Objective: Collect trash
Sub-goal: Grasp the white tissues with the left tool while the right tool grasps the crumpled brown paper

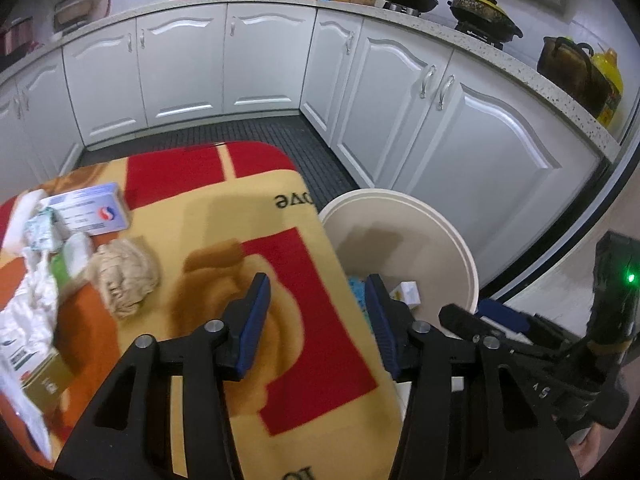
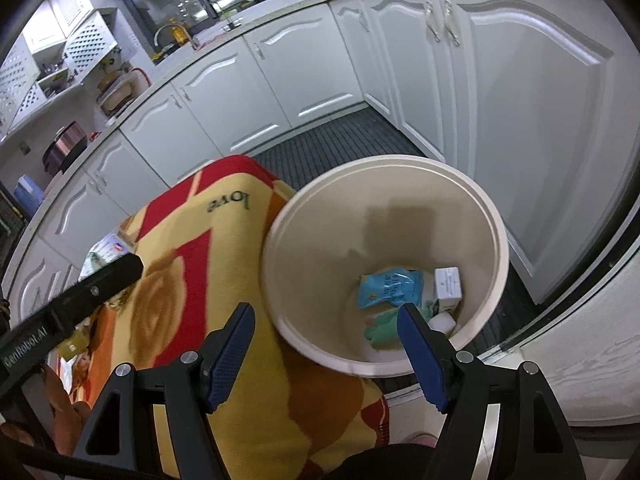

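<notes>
Left gripper (image 1: 316, 316): jaws spread, empty, over blanket (image 1: 240, 216) edge.
Right gripper (image 2: 326, 344): jaws spread, empty, above bin (image 2: 312, 216).
Bin: holds blue wrapper (image 2: 390, 286), white box (image 2: 448, 284).

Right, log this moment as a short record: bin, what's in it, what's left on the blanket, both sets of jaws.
bin: cream bucket on the floor, beside the blanket-covered table
in bin: blue packet, small white box, green wrapper
left on blanket: crumpled tan paper, medicine box, white wrappers
left gripper: jaws open, empty
right gripper: jaws open, empty, over the bin's near rim
</notes>
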`<state>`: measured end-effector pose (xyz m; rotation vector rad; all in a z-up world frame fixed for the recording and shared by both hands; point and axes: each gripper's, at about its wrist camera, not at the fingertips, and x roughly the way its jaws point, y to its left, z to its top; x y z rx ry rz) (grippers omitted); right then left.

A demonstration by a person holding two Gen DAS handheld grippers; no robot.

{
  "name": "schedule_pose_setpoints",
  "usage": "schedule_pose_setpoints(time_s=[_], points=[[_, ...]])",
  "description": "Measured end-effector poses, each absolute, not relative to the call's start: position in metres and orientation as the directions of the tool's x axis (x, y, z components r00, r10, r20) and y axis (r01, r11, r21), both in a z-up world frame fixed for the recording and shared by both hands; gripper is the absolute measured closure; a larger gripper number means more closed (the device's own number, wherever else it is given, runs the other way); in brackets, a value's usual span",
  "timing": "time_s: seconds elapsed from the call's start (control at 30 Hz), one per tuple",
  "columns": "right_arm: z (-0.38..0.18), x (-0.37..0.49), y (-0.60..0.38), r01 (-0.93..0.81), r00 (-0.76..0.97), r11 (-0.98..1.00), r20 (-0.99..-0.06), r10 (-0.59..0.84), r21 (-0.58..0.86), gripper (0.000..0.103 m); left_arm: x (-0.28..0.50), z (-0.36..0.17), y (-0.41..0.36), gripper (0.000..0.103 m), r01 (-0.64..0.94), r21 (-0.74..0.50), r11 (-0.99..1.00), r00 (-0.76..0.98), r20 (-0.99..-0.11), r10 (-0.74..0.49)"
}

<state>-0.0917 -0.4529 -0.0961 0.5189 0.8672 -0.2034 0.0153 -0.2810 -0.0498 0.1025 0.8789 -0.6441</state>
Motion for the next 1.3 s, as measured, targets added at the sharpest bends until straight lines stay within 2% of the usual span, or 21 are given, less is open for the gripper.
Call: schedule_pose_setpoints(time_s=[0.53, 0.9, 1.3], points=[[-0.075, -0.061, -0.368, 0.197, 0.639, 0.906, -0.749, 0.172, 0.376, 0.029, 0.004, -0.033, -0.185, 0.049, 0.466, -0.129, 0.875, 0.521, -0.760, -0.389], [-0.071, -0.022, -0.303, 0.051, 0.613, 0.935, -0.750, 0.248, 0.350, 0.024, 0.054, -0.031, -0.083, 0.047, 0.289, -0.146, 0.946, 0.546, -0.787, -0.288], [-0.084, 0.040, -0.270, -0.006, 0.603, 0.926, -0.737, 0.304, 0.377, 0.024, 0.098, -0.047, -0.035, 0.047, 0.226, -0.273, 0.935, 0.468, -0.811, -0.351]])
